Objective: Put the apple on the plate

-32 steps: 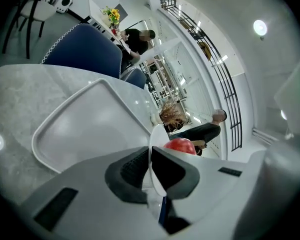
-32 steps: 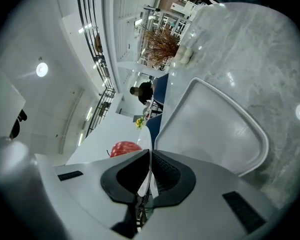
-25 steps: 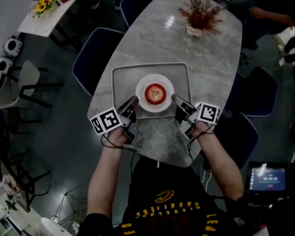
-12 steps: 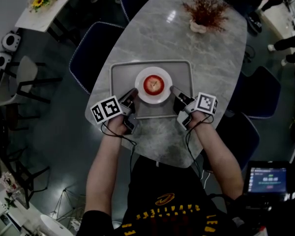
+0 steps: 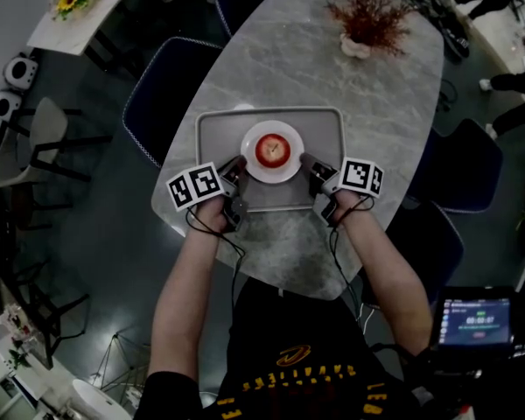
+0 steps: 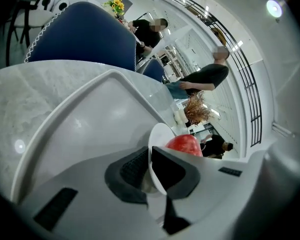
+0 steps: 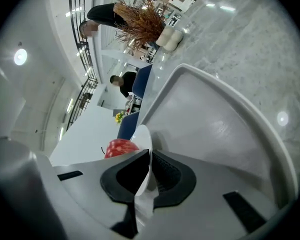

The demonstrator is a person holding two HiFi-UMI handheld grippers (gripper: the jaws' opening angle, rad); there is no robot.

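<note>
A red apple (image 5: 274, 150) sits in the middle of a white plate (image 5: 291, 167) over the grey tray (image 5: 220, 134). My left gripper (image 5: 239, 164) is shut on the plate's left rim (image 6: 152, 154), and the apple (image 6: 185, 144) shows just past its jaws. My right gripper (image 5: 307, 164) is shut on the plate's right rim (image 7: 144, 140), with the apple (image 7: 121, 147) beyond it. The plate is held between both grippers close above the tray floor; whether it touches the tray I cannot tell.
The tray rests on a marble-look table (image 5: 367, 112) near its front edge. A pot of dried red twigs (image 5: 365, 20) stands at the table's far end. Blue chairs (image 5: 162, 94) flank the table. People stand in the background of both gripper views.
Both grippers, still shut on the plate with the apple, have come down toward the tray. The plate sits lower and closer to the tray floor than a second ago.
</note>
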